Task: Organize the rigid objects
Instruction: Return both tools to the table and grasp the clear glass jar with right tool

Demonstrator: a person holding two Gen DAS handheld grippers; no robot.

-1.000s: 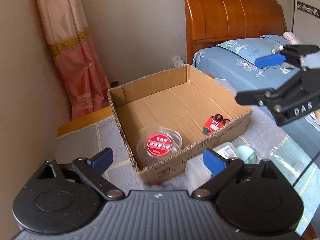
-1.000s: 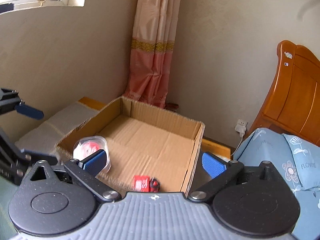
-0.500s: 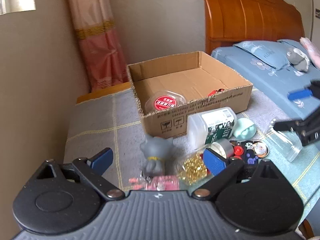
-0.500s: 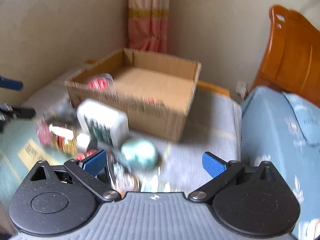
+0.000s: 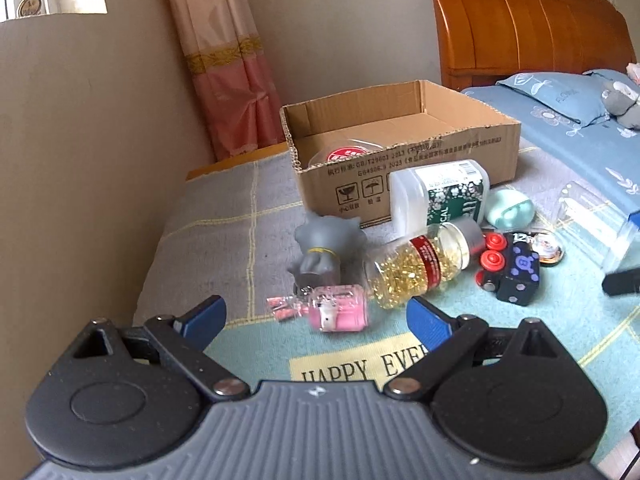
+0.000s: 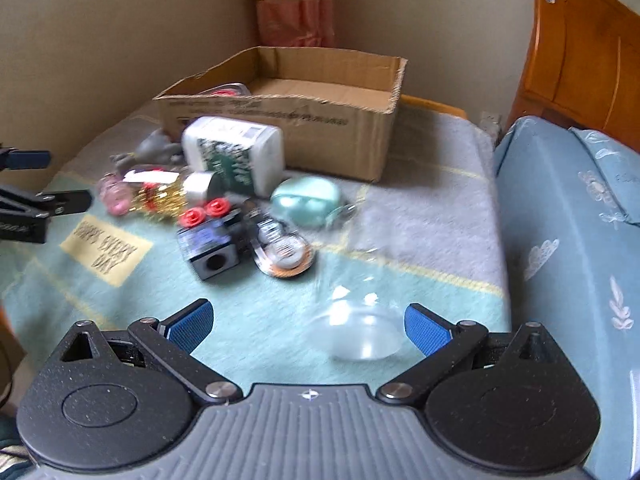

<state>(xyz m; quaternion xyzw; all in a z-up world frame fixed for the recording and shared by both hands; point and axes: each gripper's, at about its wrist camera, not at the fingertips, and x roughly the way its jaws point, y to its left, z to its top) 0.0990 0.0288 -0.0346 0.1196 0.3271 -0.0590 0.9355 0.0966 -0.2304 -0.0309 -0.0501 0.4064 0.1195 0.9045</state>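
Note:
A cardboard box (image 5: 404, 168) (image 6: 304, 120) stands at the back of the mat with a red-lidded tub (image 5: 344, 155) inside. In front lie a white bottle (image 5: 436, 192), a jar of gold beads (image 5: 420, 268), a grey figurine (image 5: 324, 252), a pink bottle (image 5: 340, 314), a black toy with red buttons (image 5: 512, 268), a mint case (image 5: 510, 210) and a clear cup (image 6: 356, 320). My left gripper (image 5: 316, 320) is open just before the pink bottle. My right gripper (image 6: 308, 326) is open, with the clear cup beside its right finger.
A wall runs along the left, a pink curtain (image 5: 236, 76) hangs in the corner. A bed with blue bedding (image 6: 568, 240) and a wooden headboard (image 5: 520, 24) borders the mat on the right. A round disc (image 6: 286, 254) lies by the black toy.
Both grippers have pulled back from over the box and lowered toward the mat. The loose objects in front of the box have come into view. Both stay open.

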